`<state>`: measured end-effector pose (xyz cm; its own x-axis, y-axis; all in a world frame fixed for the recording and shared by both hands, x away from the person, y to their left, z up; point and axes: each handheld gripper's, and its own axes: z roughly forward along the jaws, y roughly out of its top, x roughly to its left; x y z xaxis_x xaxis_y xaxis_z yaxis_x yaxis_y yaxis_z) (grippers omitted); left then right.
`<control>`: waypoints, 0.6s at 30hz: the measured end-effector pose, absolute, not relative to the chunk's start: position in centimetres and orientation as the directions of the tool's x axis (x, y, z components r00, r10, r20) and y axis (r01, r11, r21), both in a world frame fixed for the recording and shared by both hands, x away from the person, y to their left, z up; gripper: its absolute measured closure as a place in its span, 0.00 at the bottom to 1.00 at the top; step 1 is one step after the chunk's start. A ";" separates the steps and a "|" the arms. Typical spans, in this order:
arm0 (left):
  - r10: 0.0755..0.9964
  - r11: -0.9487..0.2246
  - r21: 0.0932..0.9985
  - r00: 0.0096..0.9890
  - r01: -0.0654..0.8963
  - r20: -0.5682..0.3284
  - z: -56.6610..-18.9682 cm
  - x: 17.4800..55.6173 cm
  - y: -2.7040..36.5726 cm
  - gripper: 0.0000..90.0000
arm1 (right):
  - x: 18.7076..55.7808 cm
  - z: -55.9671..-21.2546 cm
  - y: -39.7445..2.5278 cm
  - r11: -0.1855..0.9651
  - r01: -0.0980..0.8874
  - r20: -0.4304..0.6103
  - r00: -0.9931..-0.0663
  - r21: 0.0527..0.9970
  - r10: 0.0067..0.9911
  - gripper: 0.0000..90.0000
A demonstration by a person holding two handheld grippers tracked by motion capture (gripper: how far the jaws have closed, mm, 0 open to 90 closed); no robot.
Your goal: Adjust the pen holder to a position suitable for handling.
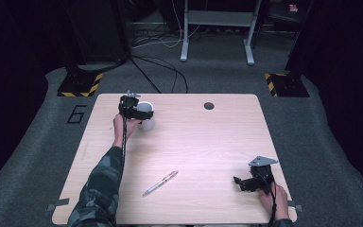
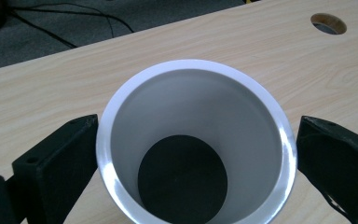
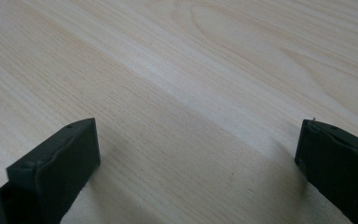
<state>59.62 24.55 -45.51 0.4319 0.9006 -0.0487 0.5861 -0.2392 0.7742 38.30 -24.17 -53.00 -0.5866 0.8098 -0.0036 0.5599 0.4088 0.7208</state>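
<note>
— Cup [image 1: 146,115]: where does it stand?
— Upper left of the high view, upright on the worktop [image 1: 203,142]; the left claw [image 1: 131,108] is spread around its rim (jaws flank it, no squeeze evident yet).
— And what remains?
— Likely the grip and the lift. The right claw [image 1: 246,183] rests spread at lower right; the pen [image 1: 160,183] lies untouched.

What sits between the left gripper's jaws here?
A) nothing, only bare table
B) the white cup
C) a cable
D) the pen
B: in the left gripper view the white cup stands between the left gripper's jaws, one on each side of its rim, while the pen lies apart, mid-table.
</note>
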 end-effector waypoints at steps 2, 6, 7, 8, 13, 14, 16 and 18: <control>0.896 -0.275 0.755 0.443 0.596 -0.023 -45.7 59.7 24.4 0.02 | 38.3 -53.0 -24.2 0.413 0.556 -0.008 -0.590 0.721 0.808 0.00; 0.894 -0.302 0.745 0.448 0.595 0.004 -46.3 60.1 24.3 0.05 | 38.3 -52.9 -24.3 0.424 0.564 -0.008 -0.595 0.709 0.804 0.00; 0.895 -0.302 0.742 0.446 0.599 0.004 -46.5 60.1 24.2 0.06 | 38.3 -52.9 -24.3 0.423 0.563 -0.007 -0.594 0.710 0.804 0.00; 0.895 -0.302 0.742 0.446 0.599 0.004 -46.5 60.1 24.2 0.06 | 38.3 -52.9 -24.3 0.423 0.563 -0.007 -0.594 0.710 0.804 0.00; 0.895 -0.297 0.747 0.446 0.595 0.000 -46.7 60.1 24.3 0.07 | 38.3 -53.0 -24.2 0.407 0.562 -0.002 -0.585 0.721 0.811 0.00; 0.895 -0.297 0.747 0.446 0.595 0.000 -46.7 60.1 24.3 0.07 | 38.3 -53.0 -24.2 0.414 0.556 -0.008 -0.590 0.721 0.807 0.00; 0.893 -0.304 0.747 0.451 0.591 0.007 -46.7 60.1 24.3 0.07 | 38.3 -53.0 -24.2 0.413 0.556 -0.008 -0.590 0.721 0.808 0.00; 0.894 -0.299 0.750 0.449 0.590 0.003 -46.7 60.0 24.3 0.08 | 38.3 -53.0 -24.2 0.414 0.556 -0.008 -0.590 0.721 0.807 0.00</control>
<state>60.05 24.30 -46.72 0.4490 0.8935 0.0031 0.5897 -0.2990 0.7502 38.33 -24.21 -53.00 -0.5902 0.8072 -0.0081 0.5559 0.4137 0.7210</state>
